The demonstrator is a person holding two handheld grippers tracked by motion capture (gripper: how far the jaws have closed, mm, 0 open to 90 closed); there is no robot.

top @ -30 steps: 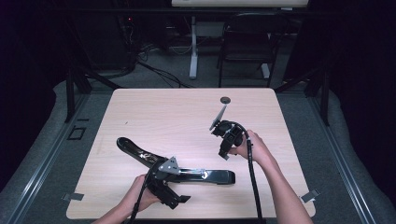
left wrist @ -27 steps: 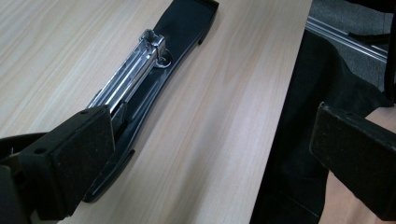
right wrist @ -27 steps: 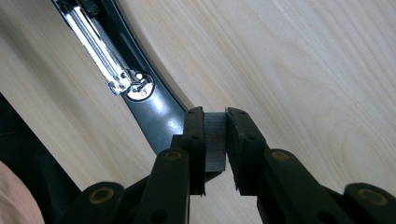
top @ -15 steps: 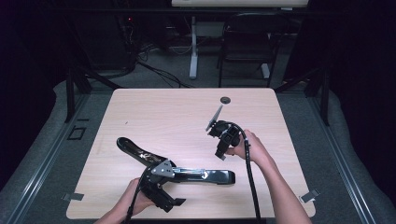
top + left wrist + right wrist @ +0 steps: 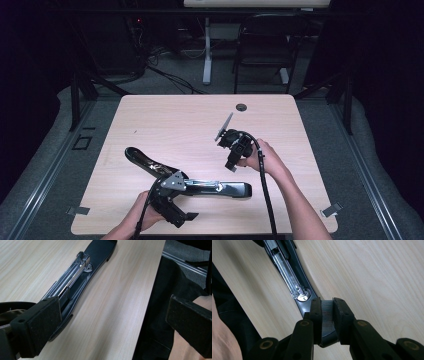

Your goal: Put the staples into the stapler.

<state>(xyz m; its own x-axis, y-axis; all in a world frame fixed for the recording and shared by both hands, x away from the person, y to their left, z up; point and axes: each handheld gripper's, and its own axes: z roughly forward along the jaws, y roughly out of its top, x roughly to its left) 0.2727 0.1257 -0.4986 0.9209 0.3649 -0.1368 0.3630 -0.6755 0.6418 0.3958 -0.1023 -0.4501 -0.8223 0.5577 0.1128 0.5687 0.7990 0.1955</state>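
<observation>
Presently, a long black stapler with its silver staple channel exposed lay opened out flat on the light wooden table, near the front edge. The left tool was released, jaws wide apart, just beside the stapler's hinge end. The right tool was clenched on a small grey block of staples, held above the stapler's base end

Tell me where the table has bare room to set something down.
Free: the far-left stretch of the table beyond the opened stapler, and the near-right corner. Crowded: the near middle, around the stapler, left gripper and right gripper.
</observation>
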